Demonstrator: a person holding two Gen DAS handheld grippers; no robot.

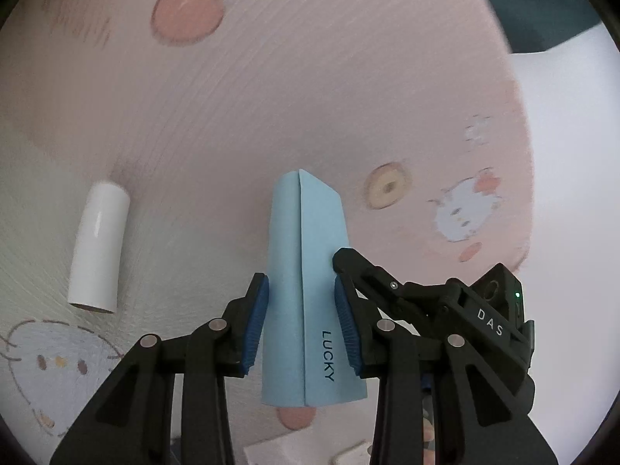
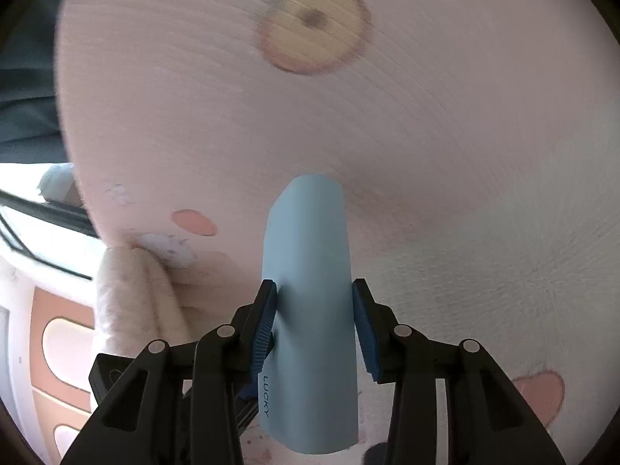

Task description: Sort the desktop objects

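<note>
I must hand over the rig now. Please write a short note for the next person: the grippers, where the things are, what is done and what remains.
Left gripper: shut on the blue folded case marked LUCKY.
Right gripper: its pads sit at the sides of the same blue case, which looks gripped from the other side.
The case is off the pink mat, between both grippers.
A white tube lies on the mat to the left, untouched.
Done: case picked up.
Left: put the case in its place, then deal with the tube.

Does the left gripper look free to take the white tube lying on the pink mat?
Probably not: the left gripper is shut on the light blue LUCKY case. Nothing lies between it and the white tube.
</note>
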